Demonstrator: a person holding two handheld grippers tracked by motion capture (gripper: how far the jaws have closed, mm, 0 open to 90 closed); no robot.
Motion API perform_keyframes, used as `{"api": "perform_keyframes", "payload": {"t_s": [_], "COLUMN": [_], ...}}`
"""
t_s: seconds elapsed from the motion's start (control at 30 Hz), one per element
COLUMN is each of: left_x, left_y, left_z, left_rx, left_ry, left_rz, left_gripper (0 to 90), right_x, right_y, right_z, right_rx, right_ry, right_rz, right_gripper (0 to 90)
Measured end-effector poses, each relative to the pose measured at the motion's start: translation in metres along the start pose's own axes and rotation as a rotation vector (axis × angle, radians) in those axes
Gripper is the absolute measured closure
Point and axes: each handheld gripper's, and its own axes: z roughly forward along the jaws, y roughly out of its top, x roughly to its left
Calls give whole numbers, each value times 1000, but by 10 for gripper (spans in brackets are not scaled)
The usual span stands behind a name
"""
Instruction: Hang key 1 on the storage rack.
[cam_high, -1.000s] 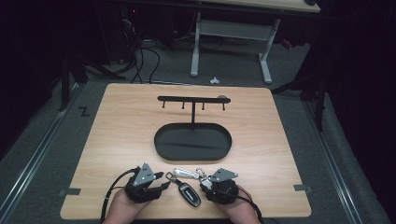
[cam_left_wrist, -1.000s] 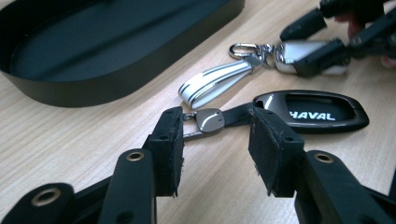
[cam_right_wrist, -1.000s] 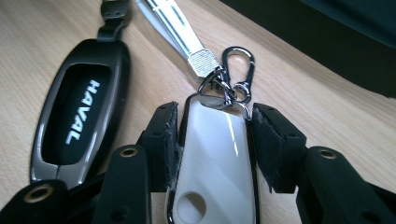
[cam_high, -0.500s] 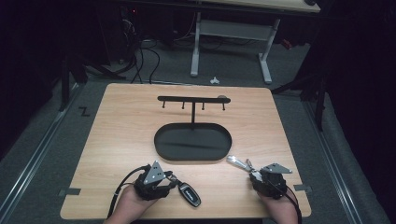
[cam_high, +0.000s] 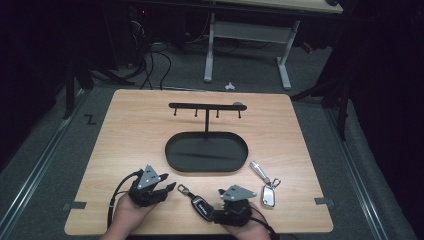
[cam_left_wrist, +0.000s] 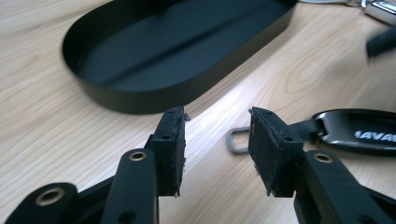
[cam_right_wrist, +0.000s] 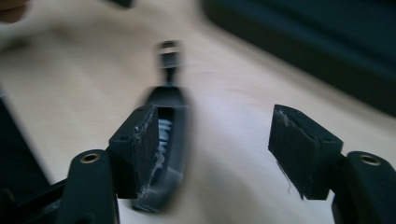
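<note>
A black car key fob (cam_high: 200, 205) lies near the table's front edge, its metal loop (cam_high: 183, 189) toward my left gripper (cam_high: 168, 190). That gripper is open, and the loop (cam_left_wrist: 236, 140) rests on the wood just past its tips (cam_left_wrist: 215, 116). My right gripper (cam_high: 216, 214) sits at the fob's near end, and its jaws have just been opening. In the blurred right gripper view the fob (cam_right_wrist: 168, 140) lies beside the left pad of the wide-open right gripper (cam_right_wrist: 212, 116). A silver key set (cam_high: 265, 186) lies on the table to the right.
An oval black tray (cam_high: 170, 155) sits mid-table, with a black hook rack (cam_high: 206, 106) standing behind it. The tray wall (cam_left_wrist: 140, 100) is close ahead of the left gripper. A white desk frame (cam_high: 245, 35) and cables stand on the floor beyond the table.
The right gripper carried the silver key set from the middle to the right, let it go there, then came back left to the black fob. The left gripper shifted a little.
</note>
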Motion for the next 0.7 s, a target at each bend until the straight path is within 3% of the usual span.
{"api": "perform_keyframes", "payload": {"t_s": [0.07,0.17,0.23,0.4,0.57,0.7], "left_x": [4,7,7,7,6,5], "left_y": [-4,-7,-8,-9,-7,-4], "left_z": [-2,-5,-7,-7,-6,-2], "left_rx": [3,6,7,9,9,11], "left_ry": [8,13,15,19,14,8], "left_rz": [-16,-25,-26,-26,-23,-15], "left_gripper": [562,563,563,565,570,573], "right_x": [12,25,26,25,-1,-32], "right_y": [2,1,0,3,4,-12], "right_z": [17,35,37,36,10,-13], "right_rx": [44,97,97,100,46,82], "right_ry": [45,18,9,-3,-66,-133], "right_rz": [-20,-101,-121,-132,-80,-45], "right_gripper": [316,419,480,488,488,487]}}
